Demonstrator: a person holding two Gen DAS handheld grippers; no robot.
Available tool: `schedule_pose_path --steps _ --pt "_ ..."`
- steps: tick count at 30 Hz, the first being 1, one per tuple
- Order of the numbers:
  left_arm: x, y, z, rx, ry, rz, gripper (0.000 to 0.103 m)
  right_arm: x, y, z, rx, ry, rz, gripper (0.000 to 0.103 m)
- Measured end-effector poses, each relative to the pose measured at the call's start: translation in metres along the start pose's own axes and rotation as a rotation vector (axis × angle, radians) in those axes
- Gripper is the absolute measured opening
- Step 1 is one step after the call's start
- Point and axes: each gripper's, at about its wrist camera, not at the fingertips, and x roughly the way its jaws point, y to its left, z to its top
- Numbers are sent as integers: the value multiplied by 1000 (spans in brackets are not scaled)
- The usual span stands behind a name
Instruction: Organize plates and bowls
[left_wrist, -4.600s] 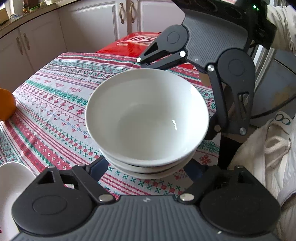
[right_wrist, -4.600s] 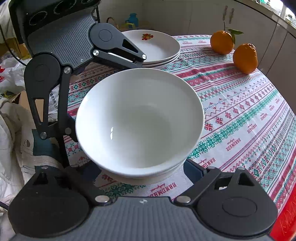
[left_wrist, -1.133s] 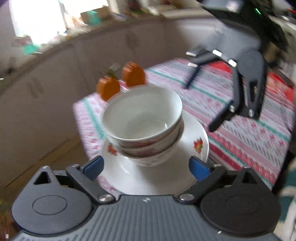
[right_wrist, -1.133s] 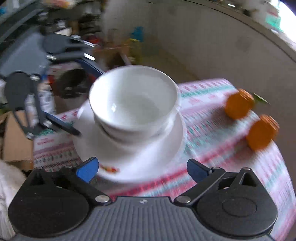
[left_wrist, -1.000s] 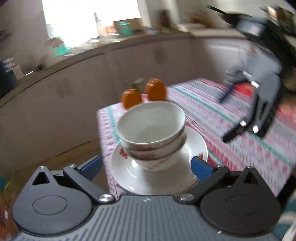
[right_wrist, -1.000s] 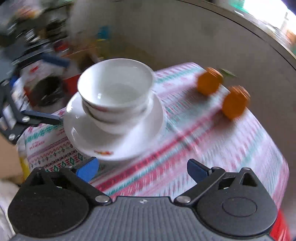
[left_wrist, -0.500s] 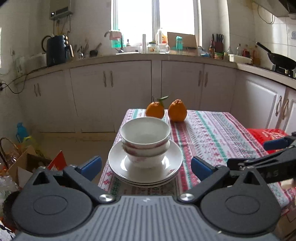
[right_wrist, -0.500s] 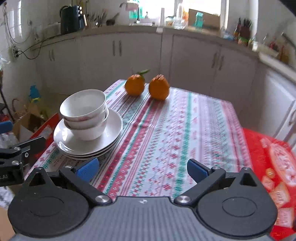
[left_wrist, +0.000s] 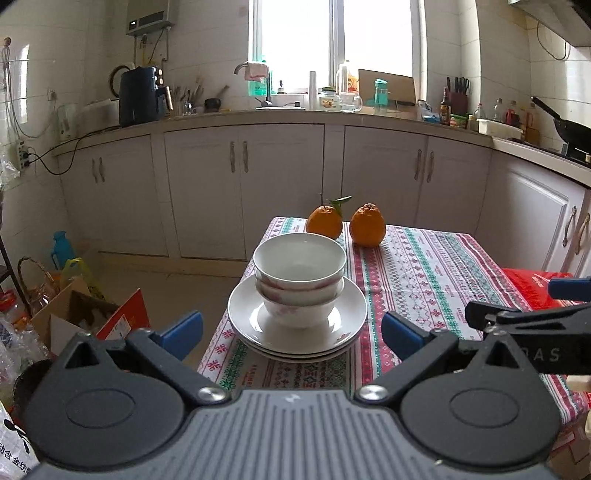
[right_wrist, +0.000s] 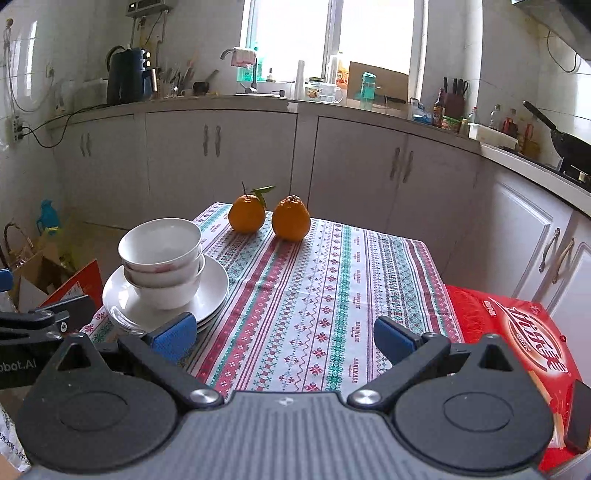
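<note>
A stack of white bowls (left_wrist: 299, 277) sits nested on a stack of white plates (left_wrist: 347, 314) at the near left corner of the table; both show in the right wrist view too, the bowls (right_wrist: 162, 258) on the plates (right_wrist: 214, 284). My left gripper (left_wrist: 291, 332) is open and empty, held back from the table in front of the stack. My right gripper (right_wrist: 284, 336) is open and empty, over the table's near edge to the right of the stack.
Two oranges (left_wrist: 345, 223) sit at the far end of the patterned tablecloth (left_wrist: 424, 266). A red box (right_wrist: 517, 332) lies at the right of the table. Cardboard boxes (left_wrist: 81, 310) stand on the floor at left. Kitchen cabinets (left_wrist: 280, 184) run behind.
Both grippers have let go of the bowls, now stacked on the plates, and pulled back and up from the table. In the last half second almost nothing moved.
</note>
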Motion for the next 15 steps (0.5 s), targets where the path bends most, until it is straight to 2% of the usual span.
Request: schedule_pose_path --steps 15 --pt "3 -2 3 -2 8 0 102 2 1 1 3 -4 -19 103"
